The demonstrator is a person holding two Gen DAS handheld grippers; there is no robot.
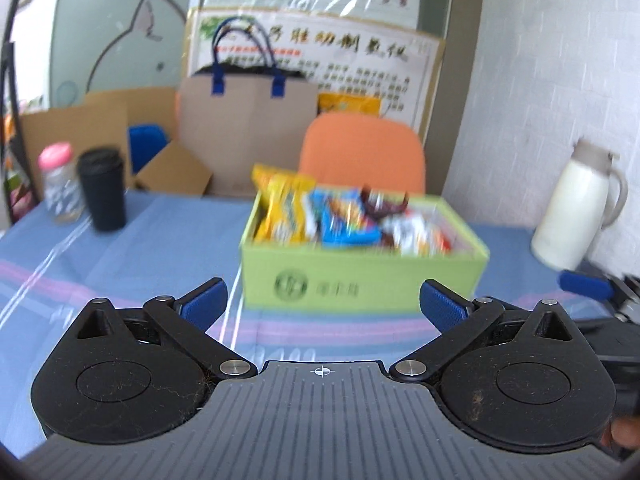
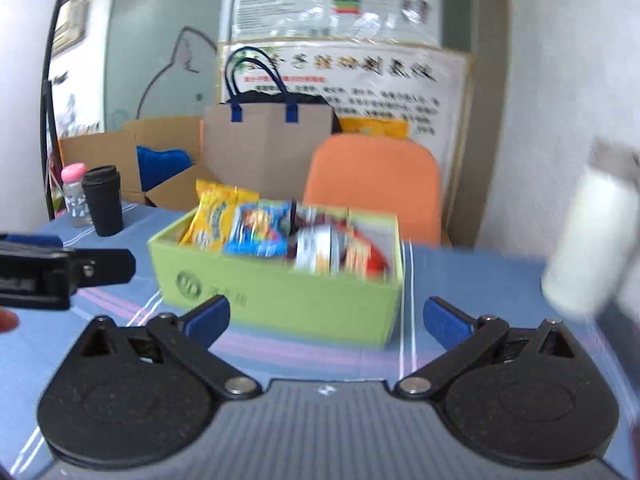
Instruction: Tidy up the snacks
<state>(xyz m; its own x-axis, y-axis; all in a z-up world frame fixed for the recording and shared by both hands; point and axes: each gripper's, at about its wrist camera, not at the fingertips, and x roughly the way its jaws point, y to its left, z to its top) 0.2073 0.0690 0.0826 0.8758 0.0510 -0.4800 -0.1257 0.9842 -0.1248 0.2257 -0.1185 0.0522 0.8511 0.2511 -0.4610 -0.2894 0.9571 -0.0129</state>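
Snacks (image 1: 344, 216) in green box (image 2: 280, 296); both claws (image 1: 323, 304) (image 2: 326, 320) wide, empty; kettle sharp only left cam (image 1: 576, 212).

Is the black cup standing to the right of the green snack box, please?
No, the black cup stands to the left of the green snack box, beside a pink-lidded jar.

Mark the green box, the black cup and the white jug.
green box (image 1: 360, 284), left wrist view, front wall
black cup (image 1: 103, 196), left wrist view, side of the body
white jug (image 1: 576, 212), left wrist view, middle of the body
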